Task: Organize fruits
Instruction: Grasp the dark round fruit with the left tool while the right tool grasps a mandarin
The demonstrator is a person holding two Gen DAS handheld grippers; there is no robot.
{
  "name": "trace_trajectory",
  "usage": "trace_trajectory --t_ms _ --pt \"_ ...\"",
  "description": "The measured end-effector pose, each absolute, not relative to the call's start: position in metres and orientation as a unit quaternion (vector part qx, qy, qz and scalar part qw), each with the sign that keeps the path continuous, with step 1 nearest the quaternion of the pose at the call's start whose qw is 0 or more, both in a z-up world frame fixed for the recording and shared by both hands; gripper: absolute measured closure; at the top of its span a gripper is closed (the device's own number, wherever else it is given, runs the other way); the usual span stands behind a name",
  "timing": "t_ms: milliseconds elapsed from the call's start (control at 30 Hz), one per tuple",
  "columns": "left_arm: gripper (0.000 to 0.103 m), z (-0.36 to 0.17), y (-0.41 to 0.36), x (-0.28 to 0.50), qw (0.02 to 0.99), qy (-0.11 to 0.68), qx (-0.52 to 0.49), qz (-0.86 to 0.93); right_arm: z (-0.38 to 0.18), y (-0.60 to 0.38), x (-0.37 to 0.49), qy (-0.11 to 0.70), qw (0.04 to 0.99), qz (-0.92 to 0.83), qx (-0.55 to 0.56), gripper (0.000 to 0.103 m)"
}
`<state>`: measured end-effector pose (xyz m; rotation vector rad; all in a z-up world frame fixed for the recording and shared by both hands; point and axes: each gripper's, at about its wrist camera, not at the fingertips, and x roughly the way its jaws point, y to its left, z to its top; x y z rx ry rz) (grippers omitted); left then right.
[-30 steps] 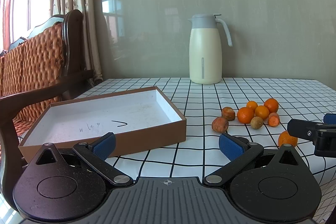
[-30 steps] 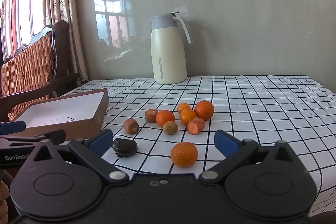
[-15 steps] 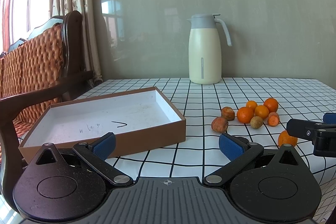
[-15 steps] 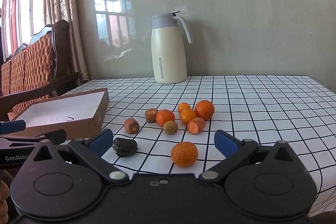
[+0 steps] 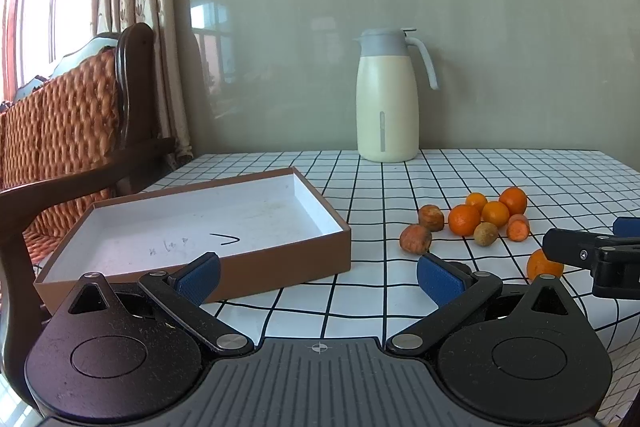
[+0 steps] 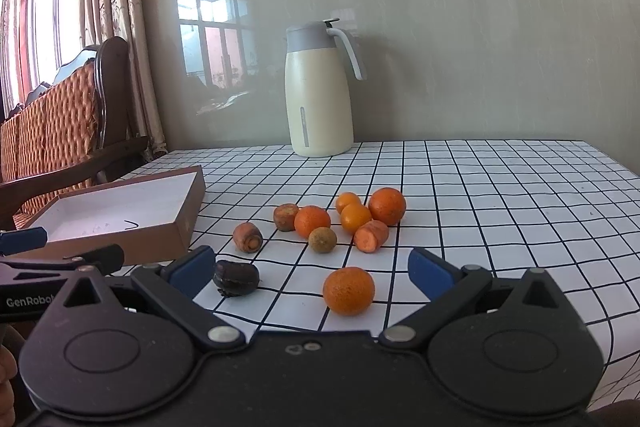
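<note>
A cluster of small oranges (image 6: 387, 206), carrot pieces (image 6: 371, 235) and a brownish round fruit (image 6: 322, 239) lies mid-table; the cluster also shows in the left wrist view (image 5: 464, 219). A lone orange (image 6: 349, 291) and a dark shrivelled fruit (image 6: 236, 277) lie just ahead of my right gripper (image 6: 312, 269), which is open and empty. My left gripper (image 5: 318, 277) is open and empty, in front of a shallow brown box (image 5: 192, 223) with a white inside. The box is empty.
A cream thermos jug (image 5: 387, 97) stands at the back by the wall. A wooden chair with orange cushion (image 5: 68, 131) is left of the table. The checked tablecloth (image 6: 500, 195) extends to the right edge.
</note>
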<state>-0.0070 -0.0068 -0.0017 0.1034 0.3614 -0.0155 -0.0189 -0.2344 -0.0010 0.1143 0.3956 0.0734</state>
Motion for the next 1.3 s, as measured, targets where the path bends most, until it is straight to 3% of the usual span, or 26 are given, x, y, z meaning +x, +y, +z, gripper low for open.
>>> trace_trajectory --t_ms 600,867,1100,1133,1200,1300 --pt "0.000 -0.005 -0.018 -0.005 0.979 0.191 0.058 -0.049 -0.003 -0.236 -0.015 0.214 0.975 0.016 0.051 0.007" --pt "0.000 -0.008 -0.028 0.000 0.977 0.199 0.051 -0.062 -0.008 -0.241 -0.006 0.237 0.970 0.001 0.061 0.028" --pt "0.001 -0.012 -0.043 0.008 0.974 0.201 0.065 -0.085 -0.013 -0.246 0.005 0.263 0.962 -0.003 0.072 0.038" --pt "0.011 -0.013 -0.044 0.009 0.974 0.200 0.065 -0.088 -0.014 -0.248 0.008 0.267 0.960 0.000 0.080 0.043" --pt "0.022 -0.015 -0.047 0.015 0.970 0.214 0.065 -0.098 -0.016 -0.251 0.012 0.276 0.957 0.001 0.088 0.047" --pt "0.022 -0.018 -0.049 0.021 0.968 0.225 0.059 -0.095 -0.019 -0.250 0.017 0.280 0.956 0.003 0.085 0.051"
